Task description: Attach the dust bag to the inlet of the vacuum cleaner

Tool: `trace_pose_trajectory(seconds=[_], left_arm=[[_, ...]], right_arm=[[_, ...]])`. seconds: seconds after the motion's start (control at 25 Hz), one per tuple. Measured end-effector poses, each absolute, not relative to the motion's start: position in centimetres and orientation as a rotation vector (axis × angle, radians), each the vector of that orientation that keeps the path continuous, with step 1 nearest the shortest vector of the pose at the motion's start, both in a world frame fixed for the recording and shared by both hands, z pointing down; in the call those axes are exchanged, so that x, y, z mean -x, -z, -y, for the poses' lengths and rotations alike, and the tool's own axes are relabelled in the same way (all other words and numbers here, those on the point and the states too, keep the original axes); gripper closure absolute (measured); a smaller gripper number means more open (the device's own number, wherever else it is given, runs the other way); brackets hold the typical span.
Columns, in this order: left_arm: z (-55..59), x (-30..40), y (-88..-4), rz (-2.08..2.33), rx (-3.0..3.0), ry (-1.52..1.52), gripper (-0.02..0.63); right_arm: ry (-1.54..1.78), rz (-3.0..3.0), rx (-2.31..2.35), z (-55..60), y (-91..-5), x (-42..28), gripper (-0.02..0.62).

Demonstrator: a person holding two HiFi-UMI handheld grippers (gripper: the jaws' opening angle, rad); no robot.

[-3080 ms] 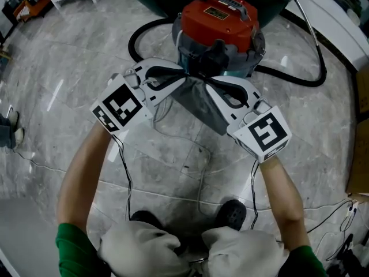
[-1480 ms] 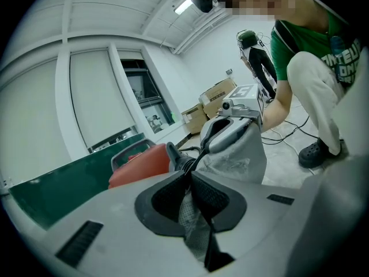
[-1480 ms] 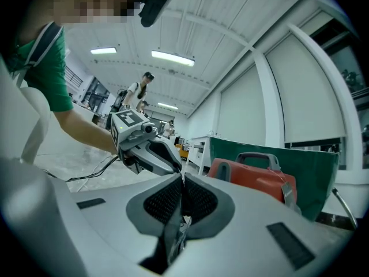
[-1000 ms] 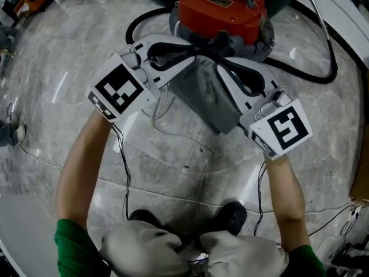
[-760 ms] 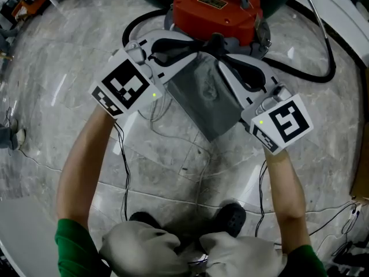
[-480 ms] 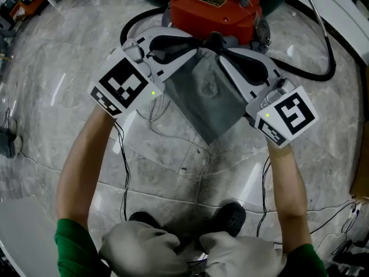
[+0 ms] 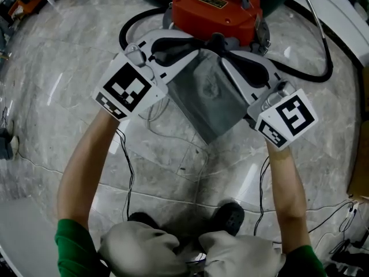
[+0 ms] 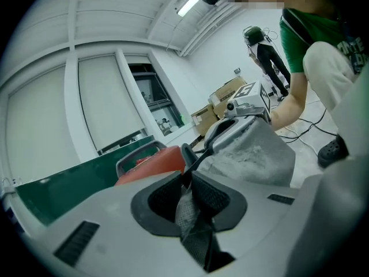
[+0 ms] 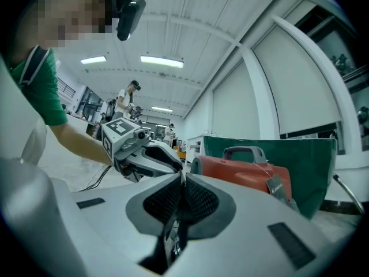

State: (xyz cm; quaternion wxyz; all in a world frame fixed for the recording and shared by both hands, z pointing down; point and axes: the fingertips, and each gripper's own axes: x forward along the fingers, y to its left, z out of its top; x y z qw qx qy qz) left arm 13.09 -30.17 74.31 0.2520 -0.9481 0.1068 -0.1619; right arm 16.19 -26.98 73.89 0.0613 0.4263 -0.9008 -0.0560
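Pinching the dust bag (image 7: 210, 94) from either side, left claw (image 7: 199, 49) and right claw (image 7: 223, 51) should stretch its mouth squarely over the inlet (image 7: 217, 40) of the vacuum cleaner (image 7: 216, 7).

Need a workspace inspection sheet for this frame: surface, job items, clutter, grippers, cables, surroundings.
Surface: glossy grey marbled floor with tile seams.
Job's things: grey dust bag held up against the front of the red-lidded vacuum cleaner. Whether it is attached cannot be told, because the grippers cover the joint.
Clutter: cardboard at the right edge.
Grippers: left gripper and right gripper are both shut on the bag's upper end, from opposite sides.
Cables: black hose loops round the vacuum cleaner. Thin wires trail from both grippers.
Surroundings: green panel behind the vacuum cleaner, stacked boxes, other people standing far off.
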Motion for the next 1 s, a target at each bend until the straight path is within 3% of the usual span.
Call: trace_pose_trajectory(seconds=[0.36,0.6,1.0], left_arm=[[30.0,-12.3,-74.0,-0.275,2.638,0.358,0.566],[29.7,-10.7,-72.8,-0.266,2.806,0.475,0.575],[25.2,-7.0,-58.7,-0.271,2.991,0.537,0.578]], right_arm=[[0.183,2.627,-1.319,25.9,-73.7,-15.7,0.574],[-0.069,2.445,-1.401,25.1,-72.0,-16.1,0.574],[-0.354,2.317,-1.454,19.9,-58.2,-14.7,0.574]])
